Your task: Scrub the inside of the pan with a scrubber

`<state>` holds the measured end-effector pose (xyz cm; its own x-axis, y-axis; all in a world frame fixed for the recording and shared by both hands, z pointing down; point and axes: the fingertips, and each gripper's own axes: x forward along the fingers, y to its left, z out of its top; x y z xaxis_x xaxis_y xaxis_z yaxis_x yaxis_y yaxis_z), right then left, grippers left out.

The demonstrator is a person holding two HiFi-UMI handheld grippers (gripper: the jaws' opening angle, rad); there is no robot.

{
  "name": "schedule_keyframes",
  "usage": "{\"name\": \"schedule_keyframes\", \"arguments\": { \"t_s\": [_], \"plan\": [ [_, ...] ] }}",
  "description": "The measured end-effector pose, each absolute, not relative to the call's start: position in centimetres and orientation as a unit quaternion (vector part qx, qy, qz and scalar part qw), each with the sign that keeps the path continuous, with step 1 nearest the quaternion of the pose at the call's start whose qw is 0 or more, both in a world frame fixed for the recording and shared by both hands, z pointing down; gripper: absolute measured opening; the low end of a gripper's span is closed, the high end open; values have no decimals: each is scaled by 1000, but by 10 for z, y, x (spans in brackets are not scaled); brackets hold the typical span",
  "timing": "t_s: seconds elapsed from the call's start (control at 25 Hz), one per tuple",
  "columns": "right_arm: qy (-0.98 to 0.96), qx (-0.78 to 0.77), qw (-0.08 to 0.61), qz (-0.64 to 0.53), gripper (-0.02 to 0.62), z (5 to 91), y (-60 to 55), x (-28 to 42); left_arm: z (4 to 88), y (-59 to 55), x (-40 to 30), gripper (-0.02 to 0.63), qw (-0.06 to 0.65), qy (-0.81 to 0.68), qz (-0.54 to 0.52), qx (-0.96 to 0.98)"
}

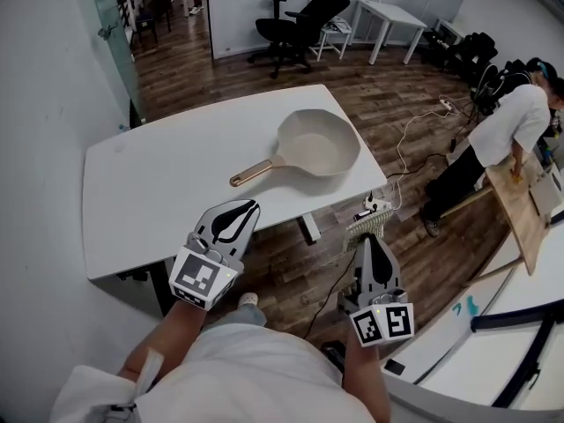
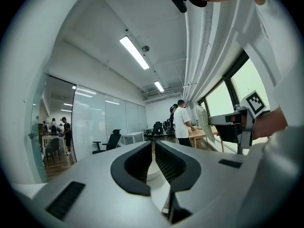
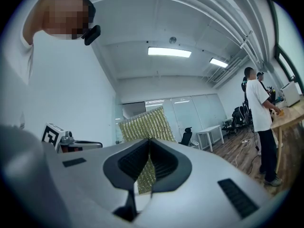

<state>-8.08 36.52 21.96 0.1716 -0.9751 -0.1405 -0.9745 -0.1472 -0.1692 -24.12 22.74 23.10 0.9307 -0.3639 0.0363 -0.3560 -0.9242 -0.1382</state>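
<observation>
A cream pan [image 1: 317, 141] with a wooden handle [image 1: 251, 174] sits on the white table [image 1: 159, 183], its handle pointing toward me. My left gripper [image 1: 249, 205] hovers over the table's near edge, short of the handle, shut and holding nothing; in the left gripper view its jaws [image 2: 153, 144] meet with nothing gripped. My right gripper [image 1: 368, 238] hangs off the table's right front corner, above the floor, shut on a gold mesh scrubber [image 1: 368, 221]. In the right gripper view the scrubber [image 3: 142, 125] stands up between the closed jaws of that gripper [image 3: 148, 141].
A person [image 1: 502, 135] bends over a wooden board [image 1: 520, 205] at the right. A power strip [image 1: 445, 106] and cables lie on the wood floor. Black office chairs [image 1: 304, 20] and a small white desk [image 1: 392, 20] stand behind the table. A glass partition [image 1: 110, 33] rises at far left.
</observation>
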Motion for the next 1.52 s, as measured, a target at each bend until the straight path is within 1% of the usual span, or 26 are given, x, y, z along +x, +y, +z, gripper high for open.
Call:
{"name": "schedule_keyframes", "arguments": {
  "t_s": [0.56, 0.84, 1.16, 1.52],
  "plan": [
    [614, -783, 100, -4, 26, 227, 285, -59, 242, 130, -202, 15, 50, 133, -32, -989],
    [588, -802, 102, 26, 26, 225, 261, -52, 252, 94, -195, 15, 46, 118, -32, -991],
    [586, -804, 97, 17, 26, 235, 243, -54, 260, 74, -198, 15, 37, 117, -36, -992],
    [580, -807, 112, 6, 26, 241, 240, -42, 267, 69, -193, 15, 36, 121, -46, -991]
  ]
}}
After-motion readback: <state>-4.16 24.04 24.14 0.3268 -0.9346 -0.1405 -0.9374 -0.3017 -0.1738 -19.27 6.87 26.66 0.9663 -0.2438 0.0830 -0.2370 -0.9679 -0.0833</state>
